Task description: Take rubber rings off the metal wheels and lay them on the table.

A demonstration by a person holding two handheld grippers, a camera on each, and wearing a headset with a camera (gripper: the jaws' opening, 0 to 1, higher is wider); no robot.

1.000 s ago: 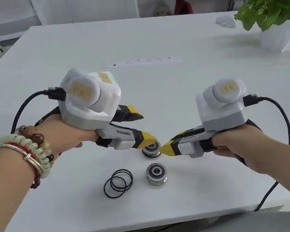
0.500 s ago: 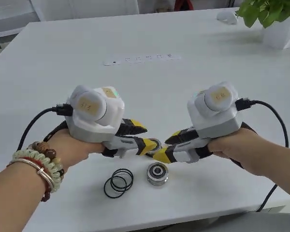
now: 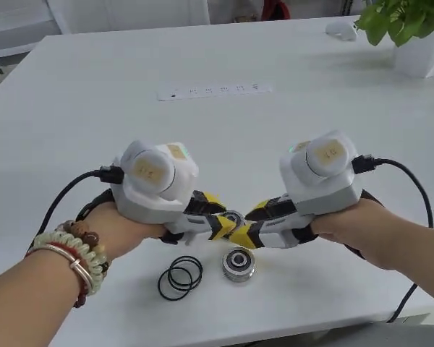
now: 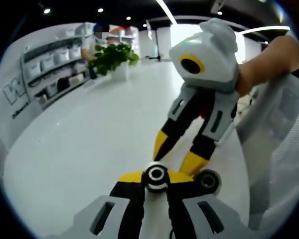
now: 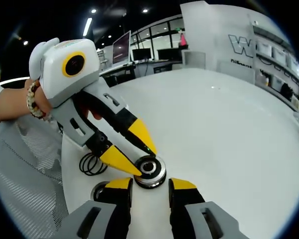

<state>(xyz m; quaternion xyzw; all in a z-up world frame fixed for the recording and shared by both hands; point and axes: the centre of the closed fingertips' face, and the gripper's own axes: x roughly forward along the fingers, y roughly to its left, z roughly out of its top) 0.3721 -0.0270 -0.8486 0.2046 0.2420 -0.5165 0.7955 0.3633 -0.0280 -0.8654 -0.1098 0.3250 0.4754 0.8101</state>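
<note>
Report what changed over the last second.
The left tool has closed onto the metal wheel; the right tool has moved in closer, jaws open. The second wheel and the loose rubber rings stayed put on the table.

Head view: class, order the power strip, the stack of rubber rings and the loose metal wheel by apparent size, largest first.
1. power strip, though farthest away.
2. rubber rings.
3. loose metal wheel, only slightly smaller than the rings.
</note>
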